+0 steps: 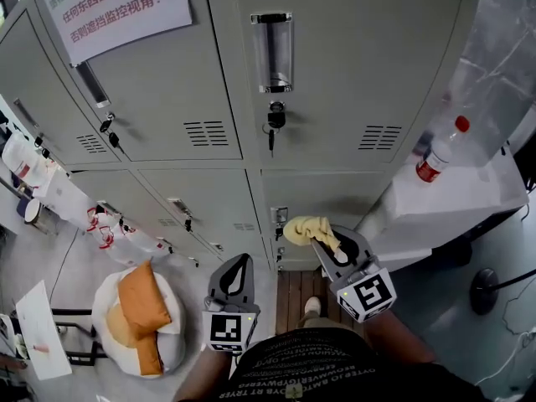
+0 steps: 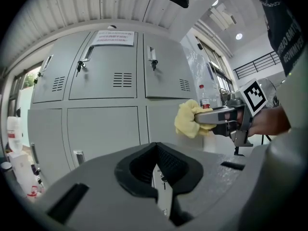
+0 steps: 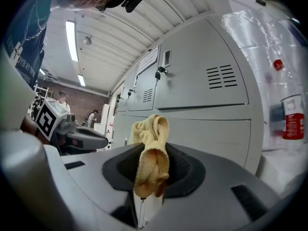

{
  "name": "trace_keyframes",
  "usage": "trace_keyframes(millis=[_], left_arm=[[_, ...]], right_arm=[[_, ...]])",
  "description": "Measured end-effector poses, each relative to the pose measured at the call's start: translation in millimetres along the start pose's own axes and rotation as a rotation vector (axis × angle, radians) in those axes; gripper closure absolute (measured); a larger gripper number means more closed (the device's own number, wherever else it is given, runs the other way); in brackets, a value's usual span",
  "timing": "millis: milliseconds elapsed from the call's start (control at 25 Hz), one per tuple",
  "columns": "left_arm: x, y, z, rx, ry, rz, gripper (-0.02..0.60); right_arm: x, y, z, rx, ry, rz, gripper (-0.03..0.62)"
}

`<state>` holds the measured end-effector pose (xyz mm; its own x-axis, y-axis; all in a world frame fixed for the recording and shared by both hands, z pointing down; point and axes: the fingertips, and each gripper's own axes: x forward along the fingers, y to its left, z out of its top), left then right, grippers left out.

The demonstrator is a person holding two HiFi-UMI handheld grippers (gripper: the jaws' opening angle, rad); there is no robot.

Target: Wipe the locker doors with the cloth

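Lockers awaiting a wipe: at the far left, orange cushions lie on the floor below a grey bank of locker doors, with a printed sign taped to an upper door. You hold the left gripper low and back from the lockers, its fingers pressed together with nothing between them. To its right, the right gripper has its fingers pinching the yellow cloth, which bunches out ahead of the tips in front of the lower right-hand door. Whether the cloth touches the panel cannot be told from these views. A key hangs from the lock of the door above, and at the far right a red-capped bottle stands on a white desk near the lockers.

The wiping looks about to begin. To do it well, lead with the bunched cloth so that fabric, not the fingers, meets the metal. Press enough to flatten the wad, then work in overlapping passes across the panel. Steer round the latch and the hanging key, where loose folds could snag, and keep your swing short of the bottle.
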<state>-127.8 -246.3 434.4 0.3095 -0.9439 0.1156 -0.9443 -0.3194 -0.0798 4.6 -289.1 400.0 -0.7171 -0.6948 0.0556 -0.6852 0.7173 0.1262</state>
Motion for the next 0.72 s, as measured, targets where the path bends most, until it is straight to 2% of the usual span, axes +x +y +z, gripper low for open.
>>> trace_keyframes(millis=[440,720], left_arm=[[18.7,9.0,-5.3,-0.04,0.005,0.069,0.577],[12.6,11.8,-20.4,-0.041,0.052,0.086,0.577]], right_arm=[[62.2,-7.3,32.2,-0.058,-0.046,0.113,0.496],[85.2,-20.4,27.4,-0.066,-0.015,0.081,0.496]])
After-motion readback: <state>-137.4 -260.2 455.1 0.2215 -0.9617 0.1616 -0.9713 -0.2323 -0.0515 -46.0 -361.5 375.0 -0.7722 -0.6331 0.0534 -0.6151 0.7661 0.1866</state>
